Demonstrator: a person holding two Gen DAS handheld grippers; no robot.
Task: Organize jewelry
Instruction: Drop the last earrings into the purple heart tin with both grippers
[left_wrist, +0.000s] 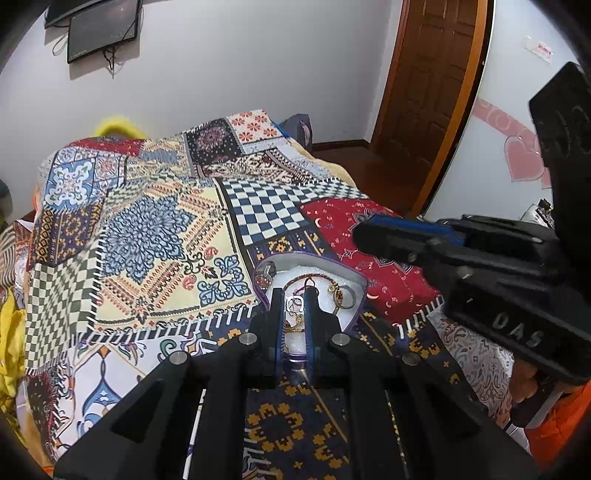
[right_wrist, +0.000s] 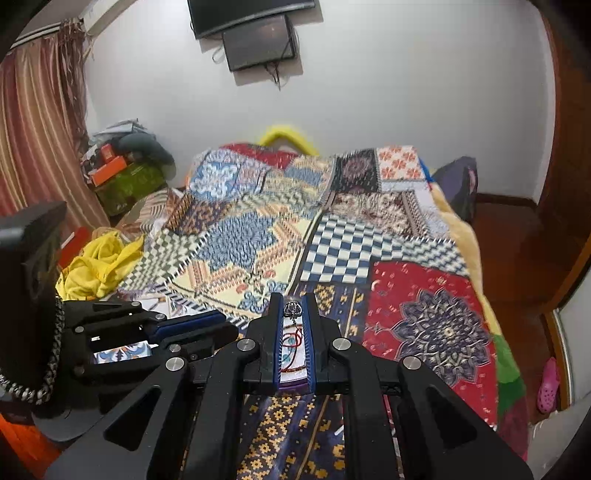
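Observation:
A purple-edged jewelry box (left_wrist: 354, 280) with a white foam lining lies on the patchwork quilt (left_wrist: 155, 236). It holds a red cord necklace (left_wrist: 295, 282), gold and silver rings (left_wrist: 345, 295) and a silver piece (left_wrist: 266, 271) at its left rim. My left gripper (left_wrist: 294, 303) is shut on a small silver square pendant (left_wrist: 294, 304) over the box. My right gripper (right_wrist: 293, 310) is shut on a dark silver ornate pendant (right_wrist: 293, 309), above the box's white lining (right_wrist: 293, 354) with the red cord (right_wrist: 293, 341). The right gripper also shows in the left wrist view (left_wrist: 384, 238).
The quilt (right_wrist: 332, 240) covers a bed. Yellow cloth (right_wrist: 98, 264) and boxes (right_wrist: 110, 166) lie at the bed's left. A wooden door (left_wrist: 424, 85) and brown floor (right_wrist: 517, 251) are to the right. Screens (right_wrist: 258, 40) hang on the far wall.

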